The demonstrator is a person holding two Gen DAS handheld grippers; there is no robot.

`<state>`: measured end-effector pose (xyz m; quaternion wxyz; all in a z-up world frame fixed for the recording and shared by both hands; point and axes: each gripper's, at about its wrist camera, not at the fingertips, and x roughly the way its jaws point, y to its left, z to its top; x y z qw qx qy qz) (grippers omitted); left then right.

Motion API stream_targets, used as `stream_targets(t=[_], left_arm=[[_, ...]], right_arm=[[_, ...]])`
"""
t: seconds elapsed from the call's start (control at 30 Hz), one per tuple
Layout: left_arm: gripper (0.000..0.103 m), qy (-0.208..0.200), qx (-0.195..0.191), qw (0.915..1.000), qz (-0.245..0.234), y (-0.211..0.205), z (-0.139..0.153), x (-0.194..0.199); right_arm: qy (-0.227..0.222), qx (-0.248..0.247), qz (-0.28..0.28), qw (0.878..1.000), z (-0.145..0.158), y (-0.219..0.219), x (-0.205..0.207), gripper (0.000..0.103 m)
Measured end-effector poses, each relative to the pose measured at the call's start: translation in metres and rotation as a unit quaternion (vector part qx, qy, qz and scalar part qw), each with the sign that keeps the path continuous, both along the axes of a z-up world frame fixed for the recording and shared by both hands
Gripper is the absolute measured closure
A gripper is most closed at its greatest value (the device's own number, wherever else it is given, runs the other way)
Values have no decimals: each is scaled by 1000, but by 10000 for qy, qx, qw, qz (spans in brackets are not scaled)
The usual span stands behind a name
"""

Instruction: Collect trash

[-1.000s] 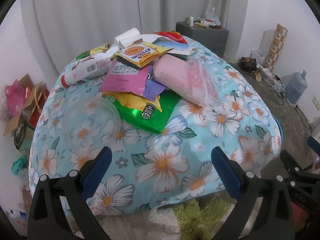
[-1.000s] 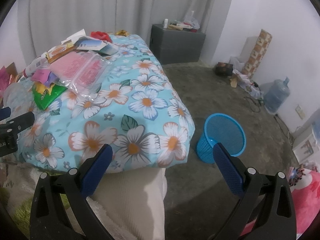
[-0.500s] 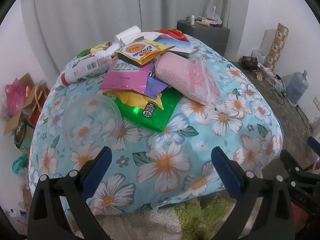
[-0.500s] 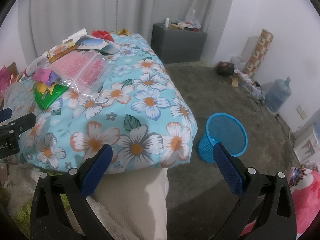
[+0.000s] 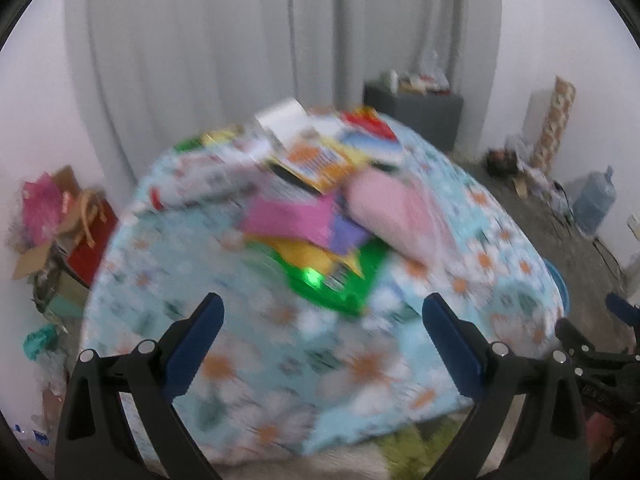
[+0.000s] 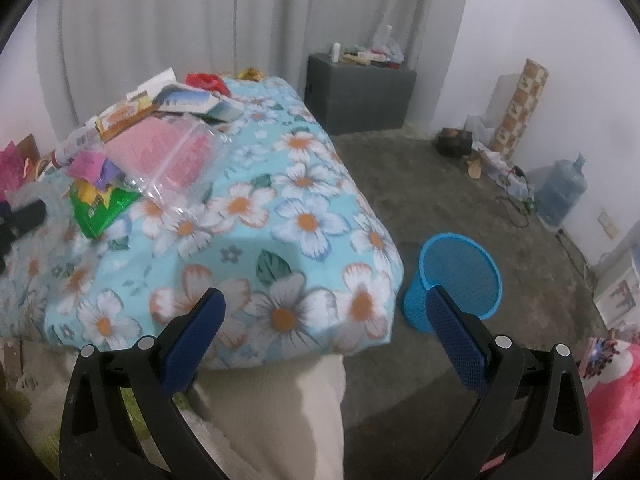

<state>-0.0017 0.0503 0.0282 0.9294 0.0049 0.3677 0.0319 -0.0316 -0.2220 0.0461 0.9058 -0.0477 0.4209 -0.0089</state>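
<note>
A heap of wrappers lies on the flowered blue tablecloth (image 5: 280, 360): a green packet (image 5: 340, 284), a pink sachet (image 5: 288, 220), an orange-yellow packet (image 5: 320, 164) and a clear bag with pink contents (image 6: 164, 152). The left wrist view is blurred. My left gripper (image 5: 322, 322) hangs open above the near part of the table, short of the heap. My right gripper (image 6: 324, 314) is open and empty over the table's near right corner. A blue mesh bin (image 6: 456, 280) stands on the floor right of the table.
A grey cabinet (image 6: 360, 92) with small items stands at the back by the curtain. A water jug (image 6: 560, 196), a patterned roll (image 6: 520, 104) and cables line the right wall. Boxes and bags (image 5: 52, 220) pile left of the table. A cream cushion (image 6: 272, 412) lies below.
The left gripper has swung sharply, blurring its view; the table now sits lower and further left in it. The right gripper has moved slightly closer to the table. Both stay open.
</note>
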Motion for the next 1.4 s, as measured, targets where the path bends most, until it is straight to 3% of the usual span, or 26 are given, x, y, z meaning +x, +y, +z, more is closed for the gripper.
stream_targets(t=[0.13, 0.3, 0.5, 0.67, 0.87, 1.1, 1.23, 1.3, 1.4], left_arm=[[6, -449, 62, 9989, -155, 30, 16, -13], [6, -254, 81, 9979, -598, 57, 3, -9], [6, -113, -827, 9927, -866, 85, -14, -5], [6, 1, -1105, 9892, -967, 92, -27, 0], [6, -116, -997, 9898, -1009, 100, -35, 3], [39, -67, -789, 9928, -903, 111, -40, 13], [50, 71, -965, 9913, -891, 119, -43, 17], [61, 133, -1026, 9910, -850, 124, -43, 18], [77, 210, -1186, 9899, -752, 131, -43, 20]], right_arm=[[-106, 113, 151, 9998, 2, 12, 10, 7], [-169, 372, 492, 9980, 0, 37, 24, 7], [-285, 389, 996, 9939, -3, 74, 40, 7], [-488, -3, 1357, 9895, -11, 105, 54, 13], [-735, -735, 1433, 9842, -22, 127, 62, 28], [-901, -1413, 1345, 9766, -34, 135, 71, 49], [-915, -1449, 1259, 9771, -36, 133, 75, 70], [-946, -1422, 1246, 9774, -35, 130, 75, 83], [-950, -1319, 1233, 9790, -33, 125, 77, 92]])
